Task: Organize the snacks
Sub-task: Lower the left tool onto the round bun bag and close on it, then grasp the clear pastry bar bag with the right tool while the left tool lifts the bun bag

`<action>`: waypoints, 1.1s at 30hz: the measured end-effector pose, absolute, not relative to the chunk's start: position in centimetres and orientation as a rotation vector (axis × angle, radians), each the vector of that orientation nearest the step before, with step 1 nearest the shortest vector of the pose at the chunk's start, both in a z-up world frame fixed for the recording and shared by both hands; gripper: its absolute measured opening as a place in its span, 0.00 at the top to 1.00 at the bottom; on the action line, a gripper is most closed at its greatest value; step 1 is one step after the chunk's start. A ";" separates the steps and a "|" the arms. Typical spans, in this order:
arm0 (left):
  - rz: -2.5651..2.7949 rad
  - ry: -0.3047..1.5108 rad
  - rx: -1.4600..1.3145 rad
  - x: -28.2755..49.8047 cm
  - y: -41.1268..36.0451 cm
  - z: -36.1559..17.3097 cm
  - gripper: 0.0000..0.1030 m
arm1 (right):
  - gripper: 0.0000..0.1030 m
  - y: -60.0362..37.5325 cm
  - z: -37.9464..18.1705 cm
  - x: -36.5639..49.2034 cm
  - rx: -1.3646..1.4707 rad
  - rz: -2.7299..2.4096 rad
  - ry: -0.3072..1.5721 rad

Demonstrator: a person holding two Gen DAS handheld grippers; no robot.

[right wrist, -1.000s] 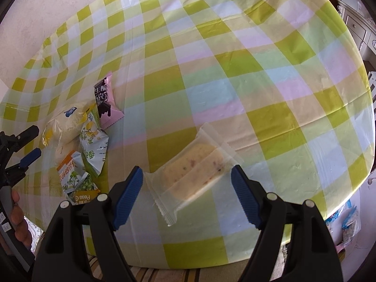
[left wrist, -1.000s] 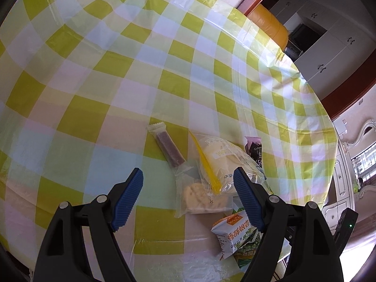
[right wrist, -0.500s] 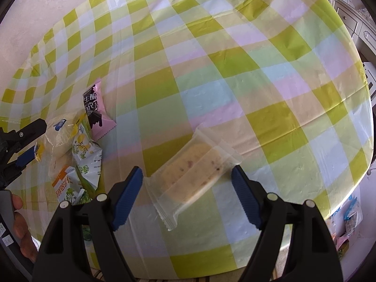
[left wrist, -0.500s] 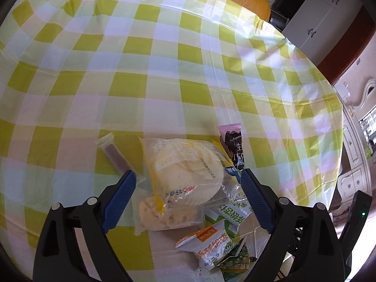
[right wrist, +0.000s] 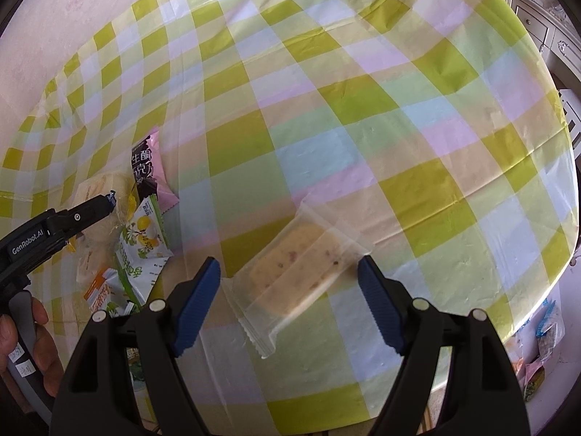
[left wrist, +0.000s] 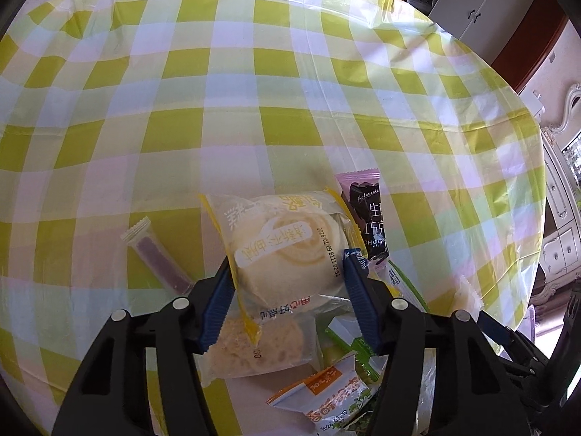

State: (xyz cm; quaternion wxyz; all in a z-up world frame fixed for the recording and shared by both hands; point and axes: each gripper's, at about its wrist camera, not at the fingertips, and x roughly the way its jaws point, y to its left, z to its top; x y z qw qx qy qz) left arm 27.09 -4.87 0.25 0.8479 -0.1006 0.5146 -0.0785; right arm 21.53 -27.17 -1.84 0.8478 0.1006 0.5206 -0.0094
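Only right view shows clear cake packet (right wrist: 297, 265) between open jaws.

Home dining room: checked tablecloth (left wrist: 290, 116), white cabinets (left wrist: 475, 3).

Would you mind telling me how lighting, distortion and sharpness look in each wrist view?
Left wrist: strong fisheye bending of the tablecloth checks, washed-out pale top, print on the round bun packet sharp. Right wrist: same curvature, soft even daylight, clear wrapper of the cake slice faintly glossy.
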 end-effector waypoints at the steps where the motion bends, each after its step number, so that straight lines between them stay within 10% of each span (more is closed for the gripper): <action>1: -0.168 1.080 -0.198 27.0 -5.1 0.4 0.48 | 0.24 -27.2 -1.8 21.5 0.212 -0.020 1.096; 24: -0.249 0.961 -0.431 23.6 -0.8 3.0 0.59 | 0.24 -27.3 -2.1 21.9 0.201 -0.060 1.105; 28: -0.264 0.956 -0.429 22.6 -1.1 3.3 0.59 | 0.59 -27.0 -2.0 21.9 0.171 -0.057 1.097; 33: -0.287 0.945 -0.415 21.6 -1.9 4.0 0.59 | 0.65 -27.0 -1.6 21.4 0.166 -0.029 1.080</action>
